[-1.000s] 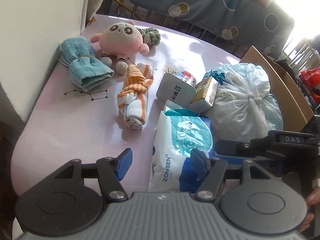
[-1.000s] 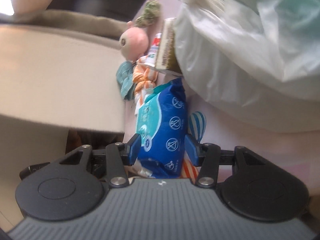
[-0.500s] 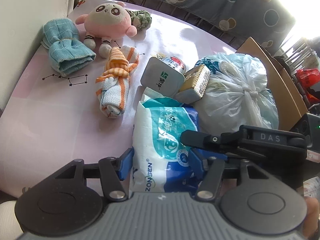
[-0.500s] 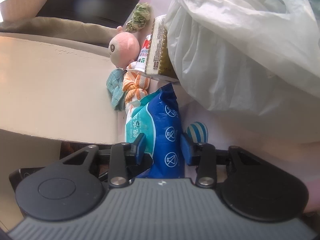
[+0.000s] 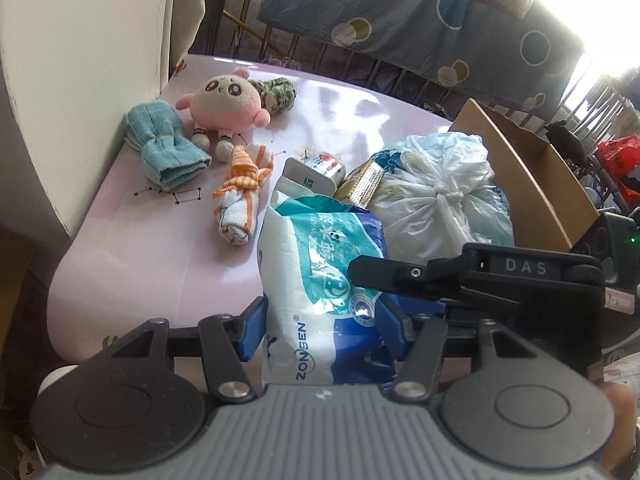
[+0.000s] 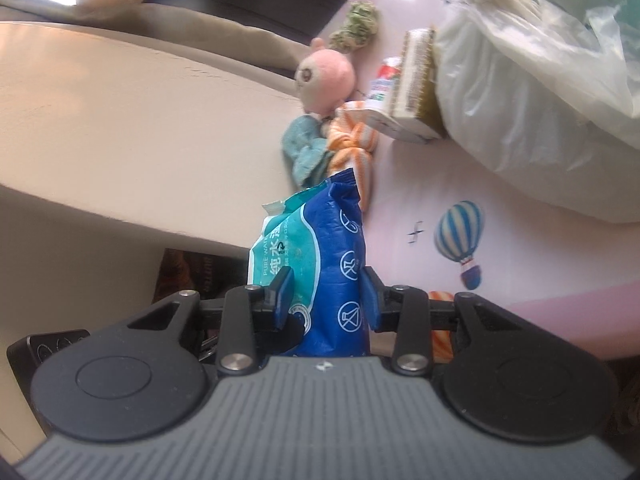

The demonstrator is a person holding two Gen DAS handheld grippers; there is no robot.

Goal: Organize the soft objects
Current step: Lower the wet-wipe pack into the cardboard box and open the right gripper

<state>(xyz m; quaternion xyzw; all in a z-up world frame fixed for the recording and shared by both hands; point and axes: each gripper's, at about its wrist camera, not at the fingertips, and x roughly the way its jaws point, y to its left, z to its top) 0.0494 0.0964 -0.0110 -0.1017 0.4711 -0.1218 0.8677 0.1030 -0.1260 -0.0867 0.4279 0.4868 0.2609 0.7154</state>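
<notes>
Lifted since a second ago: wipes pack [image 5: 320, 280] now off the table [image 5: 132, 256], pinched by both claws. Left gripper [image 5: 320, 330] clamps the pack's near end across its width; right gripper [image 6: 325, 300] clamps its thin sides from the right, crossing over the top. Long axis runs straight ahead from the left claw, toward the towel roll [image 5: 242, 196], plush [image 5: 226, 98] and box [image 5: 532, 176]. Left view shows the box, far right; right view does not. Right view shows the pack's blue back face and edge-on thickness, hidden from the left.
</notes>
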